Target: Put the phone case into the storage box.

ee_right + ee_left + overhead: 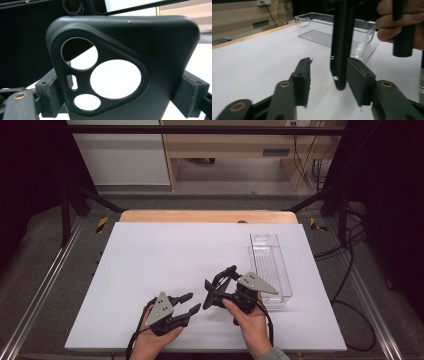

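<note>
A black phone case, with a triangular camera cut-out of round holes near one corner, sits clamped between the pads of the right gripper, which grip it across its width; in the right gripper view the case stands close to the lens, one pad pressed on its 9 o'clock edge and the other on its 3 o'clock edge. In the high view that gripper is held in the person's right hand a little toward 5 o'clock from the middle of the white table, pointing toward 10 o'clock, with the case seen edge-on at its tip. The left gripper lies at about 8 o'clock from it, near the table's front edge, aimed toward 2 o'clock at the case. Its jaws stand partly apart with nothing gripped; in the left gripper view the case's lower edge hangs just past the pads, nearer the right-hand one, and whether it touches is unclear. A clear plastic tray lies lengthwise at 3 o'clock on the table, just beyond the right gripper.
</note>
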A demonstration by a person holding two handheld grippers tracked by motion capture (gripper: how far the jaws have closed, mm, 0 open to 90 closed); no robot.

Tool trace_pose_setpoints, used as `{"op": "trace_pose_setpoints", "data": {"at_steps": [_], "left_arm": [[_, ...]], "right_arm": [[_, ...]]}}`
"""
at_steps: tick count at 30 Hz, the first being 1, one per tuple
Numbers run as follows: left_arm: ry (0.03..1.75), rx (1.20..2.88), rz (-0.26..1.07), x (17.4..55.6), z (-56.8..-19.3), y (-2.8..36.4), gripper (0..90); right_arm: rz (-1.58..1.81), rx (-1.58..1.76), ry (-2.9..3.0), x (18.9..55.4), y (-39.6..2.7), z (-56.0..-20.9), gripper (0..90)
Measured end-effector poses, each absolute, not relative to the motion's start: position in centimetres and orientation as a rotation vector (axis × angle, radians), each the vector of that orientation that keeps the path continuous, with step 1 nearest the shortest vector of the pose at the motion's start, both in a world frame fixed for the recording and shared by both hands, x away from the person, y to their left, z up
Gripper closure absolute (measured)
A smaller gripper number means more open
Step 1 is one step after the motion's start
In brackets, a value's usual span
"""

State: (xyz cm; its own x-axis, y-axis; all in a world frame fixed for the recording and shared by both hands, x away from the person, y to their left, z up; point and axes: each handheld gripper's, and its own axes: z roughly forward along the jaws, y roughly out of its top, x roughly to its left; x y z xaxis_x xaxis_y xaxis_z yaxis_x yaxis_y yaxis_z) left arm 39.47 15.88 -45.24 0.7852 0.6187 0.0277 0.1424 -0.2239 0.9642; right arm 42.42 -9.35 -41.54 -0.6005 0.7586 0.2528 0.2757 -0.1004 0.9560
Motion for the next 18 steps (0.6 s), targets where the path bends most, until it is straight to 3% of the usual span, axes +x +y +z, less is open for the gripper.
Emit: {"op": "trace_pose_setpoints", "data": {"at_steps": [10, 18], "left_arm": [[0.728, 1.729, 0.554, 40.9, -44.9, 19.5, 24.6], [0.817, 1.705, 0.612, 41.7, -44.8, 22.4, 14.9]], "right_arm": [[1.703, 1.141, 1.801, 43.0, -9.6, -41.1, 13.7], [1.651, 1.139, 1.817, 44.1, -9.7, -39.9, 13.8]]}}
